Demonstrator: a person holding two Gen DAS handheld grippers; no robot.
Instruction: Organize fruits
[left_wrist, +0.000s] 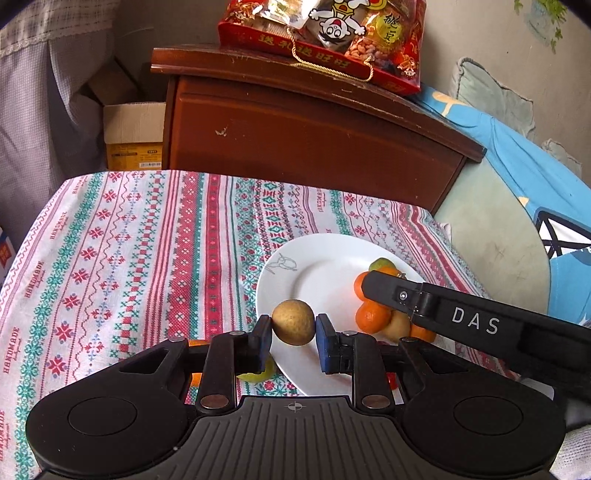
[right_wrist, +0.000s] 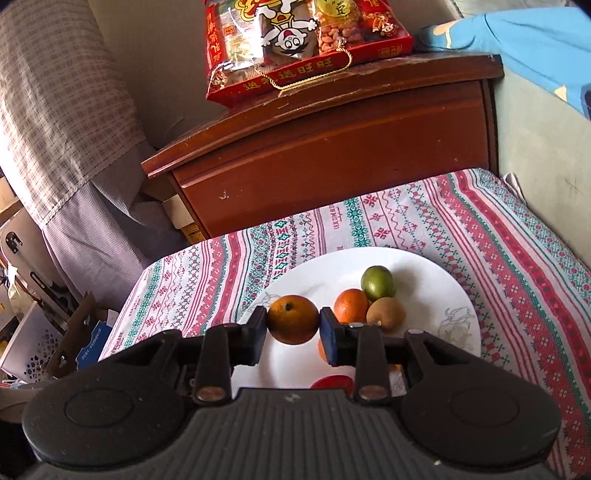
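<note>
- Left gripper (left_wrist: 293, 326): black body, ribbed grey plate with a crosshair mark, two round discs beside the plate, blue pads on the fingers (left_wrist: 325, 347).
- Right gripper (right_wrist: 293, 325): same black build; its finger bears white letters "DAS" and a silver screw.

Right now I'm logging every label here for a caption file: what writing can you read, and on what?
"DAS": on the right hand-held gripper, along its black finger.
"HANDMADE": on the tablecloth, repeated.
Chinese characters: on the red snack bag, upside down, unread.
Print on the cardboard box: too small.
</note>
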